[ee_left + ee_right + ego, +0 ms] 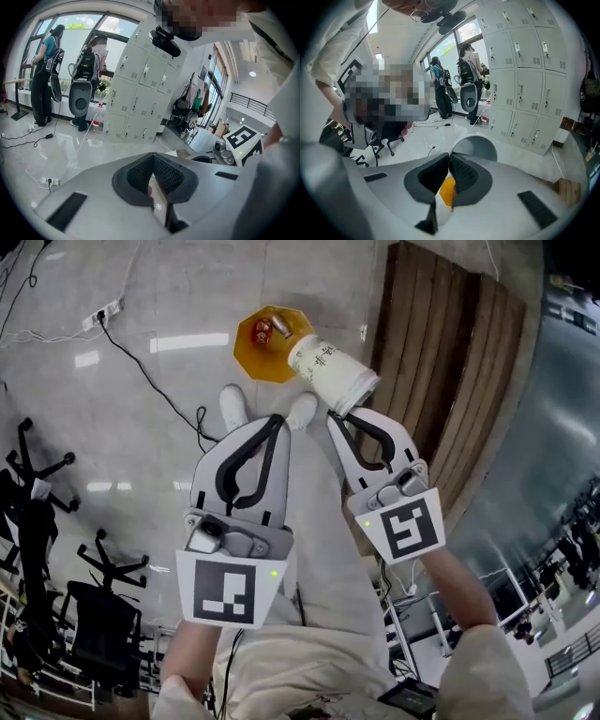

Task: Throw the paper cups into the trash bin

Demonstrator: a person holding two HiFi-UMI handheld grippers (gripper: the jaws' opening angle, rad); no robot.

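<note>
In the head view a stack of white paper cups (332, 372) with printed marks hangs tilted, base toward the orange trash bin (265, 360) on the floor. My right gripper (334, 416) is shut on the stack's rim. The bin holds a red can and other litter. In the right gripper view the cup's open mouth (480, 146) rises just past the closed right gripper (449, 157), and the orange bin (446, 191) shows through the gap below. My left gripper (278, 418) is shut and empty beside the right one. The left gripper (153, 158) holds nothing in its own view.
A dark wooden slatted table (448, 362) stands right of the bin. Office chairs (94, 615) crowd the left, and a power strip with a black cable (141, 367) lies on the floor. Grey lockers (136, 89) and standing people (44, 70) are farther off.
</note>
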